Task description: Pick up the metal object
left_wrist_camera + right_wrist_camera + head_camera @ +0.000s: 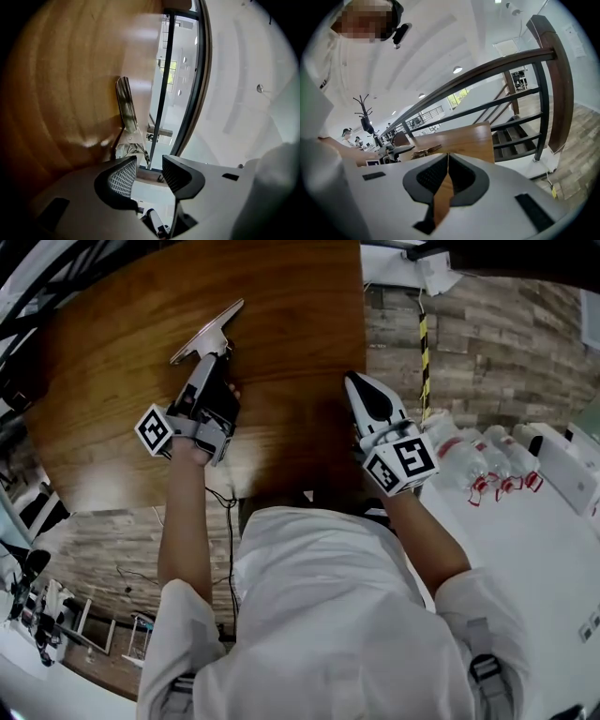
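Holding left gripper (pixel 149 165) wide open, on its side, just short of metal object (pixel 125 110) flat on table (pixel 291 306), likely to straddle it. Holding right gripper (pixel 447 161) closed, empty, aside.

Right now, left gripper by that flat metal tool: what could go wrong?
1. The left gripper is open and the flat shiny metal tool lies ahead of one jaw, not between the two: closing now may grab nothing.
2. The tool is thin and low on the brown wooden table; a jaw may scrape wood or push it away.
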Demonstrator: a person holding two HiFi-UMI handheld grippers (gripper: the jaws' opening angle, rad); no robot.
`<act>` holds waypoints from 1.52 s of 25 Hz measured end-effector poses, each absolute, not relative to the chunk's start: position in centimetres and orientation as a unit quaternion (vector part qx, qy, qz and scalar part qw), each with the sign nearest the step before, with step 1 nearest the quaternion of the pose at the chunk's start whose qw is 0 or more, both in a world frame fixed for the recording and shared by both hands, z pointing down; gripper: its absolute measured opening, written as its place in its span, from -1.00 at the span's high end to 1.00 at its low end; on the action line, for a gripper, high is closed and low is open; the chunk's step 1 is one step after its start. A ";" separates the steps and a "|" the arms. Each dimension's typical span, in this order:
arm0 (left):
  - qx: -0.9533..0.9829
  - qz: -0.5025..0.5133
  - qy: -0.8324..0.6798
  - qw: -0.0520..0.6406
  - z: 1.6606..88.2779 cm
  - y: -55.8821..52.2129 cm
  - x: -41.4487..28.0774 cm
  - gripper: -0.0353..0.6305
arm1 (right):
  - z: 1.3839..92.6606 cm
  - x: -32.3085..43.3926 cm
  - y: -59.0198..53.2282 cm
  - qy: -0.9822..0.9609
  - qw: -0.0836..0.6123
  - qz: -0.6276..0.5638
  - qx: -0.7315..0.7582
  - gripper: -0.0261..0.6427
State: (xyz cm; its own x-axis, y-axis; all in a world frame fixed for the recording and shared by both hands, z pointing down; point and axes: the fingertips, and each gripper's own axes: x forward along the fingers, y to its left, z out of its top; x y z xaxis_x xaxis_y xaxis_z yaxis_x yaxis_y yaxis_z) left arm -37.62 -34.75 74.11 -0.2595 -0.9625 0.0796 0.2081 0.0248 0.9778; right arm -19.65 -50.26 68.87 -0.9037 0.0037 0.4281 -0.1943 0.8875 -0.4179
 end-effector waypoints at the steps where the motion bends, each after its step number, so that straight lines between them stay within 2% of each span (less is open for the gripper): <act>1: 0.362 -0.597 -0.521 0.491 74.1 -34.9 -37.7 0.39 | 69.0 -19.4 -50.3 -0.947 0.215 0.232 0.052 0.85; 6: 0.354 -0.607 -0.514 0.492 74.6 -35.5 -38.1 0.45 | 69.6 -18.6 -50.9 -0.945 0.219 0.234 0.062 0.85; 10: 0.343 -0.611 -0.516 0.493 75.2 -35.7 -38.4 0.73 | 69.5 -18.6 -51.4 -0.946 0.214 0.232 0.069 0.85; 19: 0.353 -0.622 -0.497 0.492 74.1 -35.5 -37.8 0.82 | 68.3 -17.9 -51.0 -0.950 0.211 0.219 0.075 0.85; 25: 0.410 -0.582 -0.518 0.474 70.3 -33.9 -37.9 0.82 | 66.6 -18.2 -50.4 -0.956 0.202 0.195 0.080 0.85; 31: 0.501 -0.497 -0.578 0.410 62.1 -27.2 -40.2 0.82 | 62.0 -20.8 -45.8 -0.969 0.152 0.169 0.096 0.85; 38: 0.592 -0.377 -0.647 0.296 51.0 -20.7 -41.6 0.83 | 53.9 -24.5 -40.5 -0.983 0.083 0.130 0.098 0.85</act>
State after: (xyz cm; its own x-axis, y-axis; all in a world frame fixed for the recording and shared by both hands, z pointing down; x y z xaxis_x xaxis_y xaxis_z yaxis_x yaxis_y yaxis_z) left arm -41.61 -20.67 51.01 -0.1223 -0.9905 -0.0627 -0.5438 0.0141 0.8391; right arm -24.54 -40.45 53.94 -0.9670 -0.1709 0.1888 -0.2141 0.9470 -0.2395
